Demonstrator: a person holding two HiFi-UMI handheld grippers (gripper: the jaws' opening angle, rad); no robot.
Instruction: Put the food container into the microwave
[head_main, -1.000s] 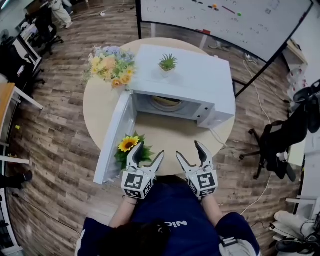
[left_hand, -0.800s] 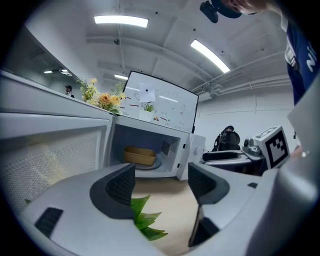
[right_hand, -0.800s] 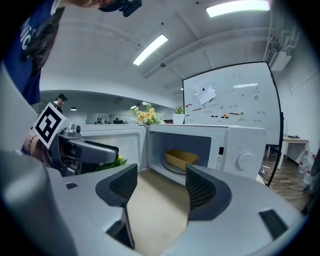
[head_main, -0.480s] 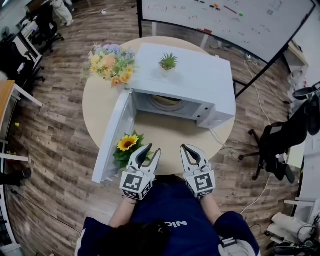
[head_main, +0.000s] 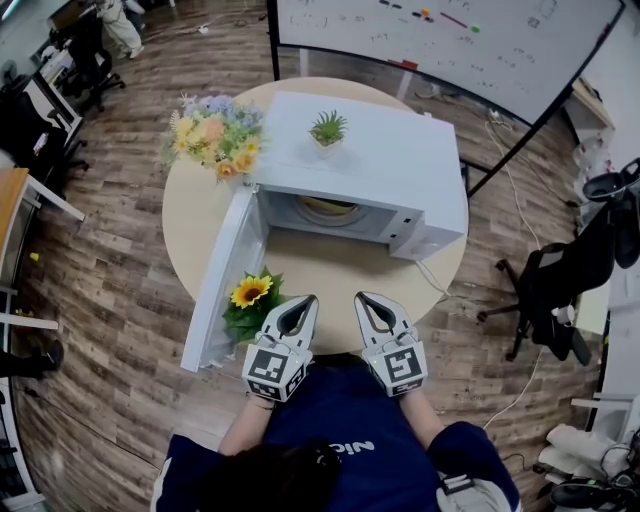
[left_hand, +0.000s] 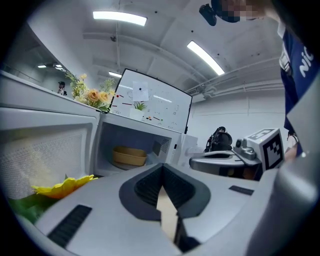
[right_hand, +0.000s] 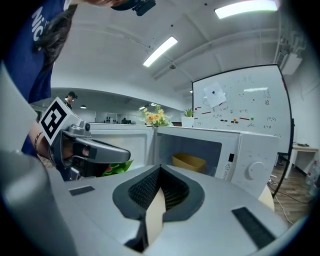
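A tan food container (head_main: 327, 208) sits inside the white microwave (head_main: 380, 160), whose door (head_main: 222, 280) hangs open to the left. The left gripper view shows the container (left_hand: 129, 156) in the cavity, and so does the right gripper view, with the container (right_hand: 189, 162) left of the dial (right_hand: 255, 171). My left gripper (head_main: 300, 312) and right gripper (head_main: 372, 308) rest side by side at the near table edge, well short of the microwave. Both are shut and hold nothing. The left gripper's (left_hand: 161, 167) jaws meet, as do the right gripper's (right_hand: 160, 168).
A sunflower (head_main: 250, 292) lies by the door, just left of my left gripper. A flower bouquet (head_main: 212, 135) stands at the back left of the round table (head_main: 190, 220). A small potted plant (head_main: 326, 128) tops the microwave. A whiteboard (head_main: 450, 40) and office chair (head_main: 560, 270) stand beyond.
Both grippers went from open to shut. They also drew slightly closer together at the table's near edge.
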